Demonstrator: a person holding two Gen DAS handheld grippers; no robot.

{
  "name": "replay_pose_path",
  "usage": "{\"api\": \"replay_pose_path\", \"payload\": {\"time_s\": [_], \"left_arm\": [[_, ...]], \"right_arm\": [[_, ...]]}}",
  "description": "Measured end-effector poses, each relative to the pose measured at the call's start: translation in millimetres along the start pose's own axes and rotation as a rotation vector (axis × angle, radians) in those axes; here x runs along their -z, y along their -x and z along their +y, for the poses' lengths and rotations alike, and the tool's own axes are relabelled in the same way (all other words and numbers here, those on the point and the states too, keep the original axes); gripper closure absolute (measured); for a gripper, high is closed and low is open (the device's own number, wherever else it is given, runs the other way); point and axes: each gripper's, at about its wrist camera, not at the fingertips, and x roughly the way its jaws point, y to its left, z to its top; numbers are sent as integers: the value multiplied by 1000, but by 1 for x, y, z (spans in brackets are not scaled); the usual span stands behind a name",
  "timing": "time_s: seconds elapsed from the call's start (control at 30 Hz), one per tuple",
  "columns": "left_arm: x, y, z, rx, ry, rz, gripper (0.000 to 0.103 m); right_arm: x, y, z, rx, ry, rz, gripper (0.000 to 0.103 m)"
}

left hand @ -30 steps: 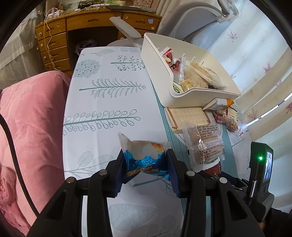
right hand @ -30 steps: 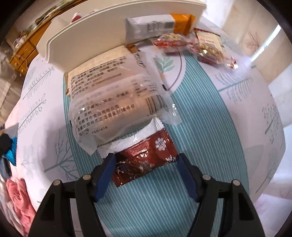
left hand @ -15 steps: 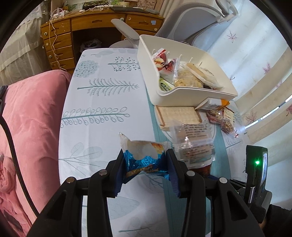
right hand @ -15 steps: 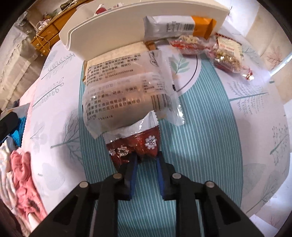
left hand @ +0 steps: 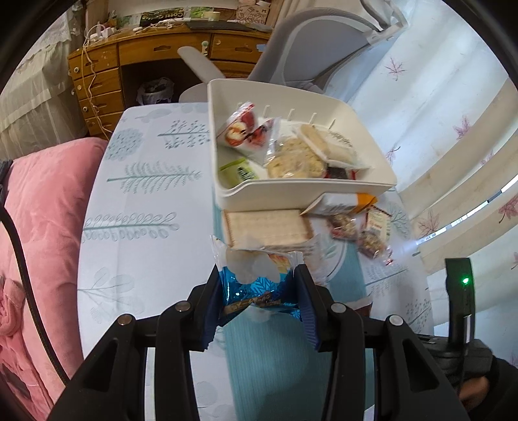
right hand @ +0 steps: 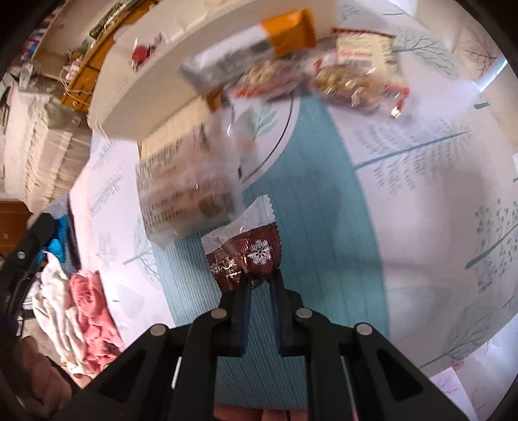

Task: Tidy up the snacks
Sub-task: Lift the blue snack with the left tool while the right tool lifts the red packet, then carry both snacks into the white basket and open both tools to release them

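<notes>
- Tablecloth printed with trees lies under both my grippers.
- My left gripper pinches a blue snack packet; the white bin (partly filled) sits ahead.
- My right gripper has just been closing and now clamps a dark red snowflake packet, with a clear wrapped snack just beyond.

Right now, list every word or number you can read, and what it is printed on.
"Cott": dark box on the desk; rest unclear.
Clear packet: printed lines, blurred, unreadable.
Green packet in the white bin: print too small.
</notes>
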Motion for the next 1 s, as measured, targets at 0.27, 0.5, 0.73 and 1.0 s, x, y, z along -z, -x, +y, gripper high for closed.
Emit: {"api": "replay_pose_path", "payload": {"time_s": [0.27, 0.5, 0.73, 1.0], "left_arm": [[-30, -1, -36, 2, -5, -15, 62], [-65, -9, -57, 10, 19, -59, 61], [-99, -26, -69, -12, 34, -104, 61], [-122, -55, -69, -54, 87, -117, 61]], "right_arm": [[-42, 42, -15, -88, 24, -84, 92], [-80, 77, -19, -156, 74, -211, 92], [-121, 97, -31, -202, 108, -325, 92], [-161, 94, -37, -244, 132, -421, 92]]}}
